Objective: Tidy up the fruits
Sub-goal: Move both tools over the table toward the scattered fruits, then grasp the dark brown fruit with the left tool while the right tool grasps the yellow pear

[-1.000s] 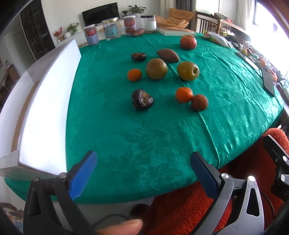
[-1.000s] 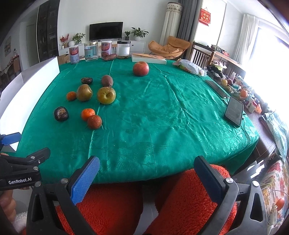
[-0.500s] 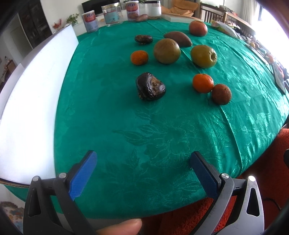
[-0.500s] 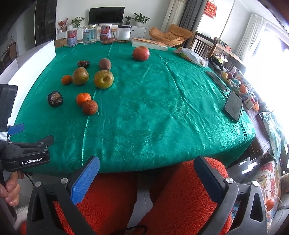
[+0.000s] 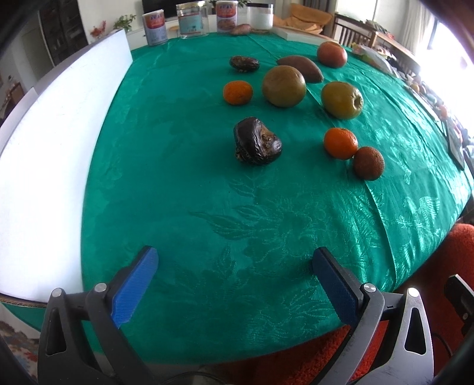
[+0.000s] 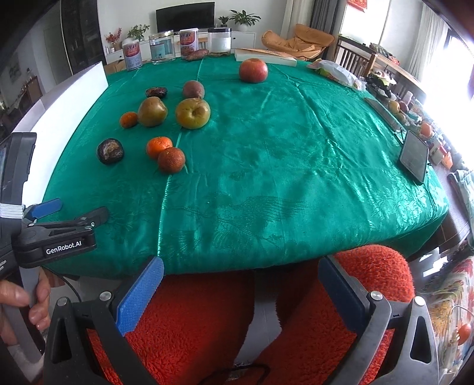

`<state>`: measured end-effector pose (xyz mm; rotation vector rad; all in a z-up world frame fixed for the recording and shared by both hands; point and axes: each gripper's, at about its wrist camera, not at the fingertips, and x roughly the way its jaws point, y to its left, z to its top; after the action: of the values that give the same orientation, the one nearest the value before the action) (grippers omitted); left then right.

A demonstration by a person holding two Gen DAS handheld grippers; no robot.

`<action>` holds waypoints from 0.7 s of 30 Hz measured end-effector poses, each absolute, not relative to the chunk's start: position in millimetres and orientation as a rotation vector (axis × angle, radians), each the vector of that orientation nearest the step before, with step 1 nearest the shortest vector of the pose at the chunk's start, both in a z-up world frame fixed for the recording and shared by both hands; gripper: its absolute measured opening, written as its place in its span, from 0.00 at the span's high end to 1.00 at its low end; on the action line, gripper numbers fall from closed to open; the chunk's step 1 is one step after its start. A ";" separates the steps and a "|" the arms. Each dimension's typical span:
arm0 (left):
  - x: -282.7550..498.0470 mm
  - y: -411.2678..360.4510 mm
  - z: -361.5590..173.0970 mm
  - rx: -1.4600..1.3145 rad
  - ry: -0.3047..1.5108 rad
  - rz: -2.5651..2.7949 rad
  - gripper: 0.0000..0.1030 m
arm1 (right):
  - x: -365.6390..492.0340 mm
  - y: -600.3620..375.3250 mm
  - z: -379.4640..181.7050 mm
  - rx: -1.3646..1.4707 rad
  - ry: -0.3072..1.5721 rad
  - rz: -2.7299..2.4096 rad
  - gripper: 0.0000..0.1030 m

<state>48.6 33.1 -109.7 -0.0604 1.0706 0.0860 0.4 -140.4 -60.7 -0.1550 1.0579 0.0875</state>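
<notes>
Several fruits lie on the green tablecloth (image 5: 207, 192). Nearest my left gripper is a dark wrinkled fruit (image 5: 256, 145), also in the right wrist view (image 6: 110, 151). Beyond it lie an orange (image 5: 340, 143), a reddish-brown fruit (image 5: 368, 163), a small orange (image 5: 238, 92), two green-brown round fruits (image 5: 283, 86) (image 5: 342, 100), a brown oval fruit (image 5: 300, 68), another dark fruit (image 5: 244, 63) and a red apple (image 5: 331, 54). My left gripper (image 5: 234, 272) is open and empty over the table's near edge. My right gripper (image 6: 240, 281) is open and empty, short of the table, above an orange seat (image 6: 296, 325).
A white box (image 5: 44, 165) lies along the table's left side. Jars and tins (image 5: 189, 19) stand at the far edge. A phone (image 6: 413, 155) leans at the right edge. A book (image 6: 263, 56) lies at the back.
My left gripper has moved forward over the table toward the dark wrinkled fruit. My right gripper has edged forward a little. Both stay open.
</notes>
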 end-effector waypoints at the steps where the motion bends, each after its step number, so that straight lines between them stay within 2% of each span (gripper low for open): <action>1: 48.4 33.8 -109.9 -0.056 1.064 0.078 0.00 | -0.8 -138.7 -61.0 -0.160 1.053 0.093 0.00; 5: 66.4 40.8 -105.4 -0.068 1.095 0.034 0.02 | -3.0 -136.1 -58.8 -0.161 1.032 0.111 0.00; 7: 80.8 48.8 -94.7 -0.140 1.050 -0.033 0.03 | -3.1 -136.2 -57.9 -0.156 1.026 0.113 0.00; 8: 87.2 50.6 -90.0 -0.156 1.025 -0.048 0.08 | -2.6 -136.8 -57.7 -0.153 1.025 0.113 0.00; 9: 93.8 50.3 -87.6 -0.156 1.016 -0.058 0.20 | -2.6 -137.4 -57.2 -0.149 1.023 0.112 0.00; 12: 112.1 44.0 -96.7 -0.133 1.044 -0.091 0.40 | -3.4 -141.1 -55.9 -0.135 1.016 0.108 0.00; 13: 114.1 41.6 -97.2 -0.108 1.018 -0.083 0.42 | -3.3 -143.0 -55.4 -0.127 1.013 0.106 0.00; 16: 117.6 39.5 -97.4 -0.093 0.995 -0.094 0.64 | -1.2 -152.4 -51.5 -0.083 0.991 0.127 0.00; 21: 110.6 49.3 -93.5 -0.131 0.965 -0.120 0.64 | 38.0 -170.5 -37.5 0.019 0.942 0.260 0.00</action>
<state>110.6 49.3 -93.5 -0.1307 0.9648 -0.1200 38.0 -170.5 -37.5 0.0189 0.9420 0.2605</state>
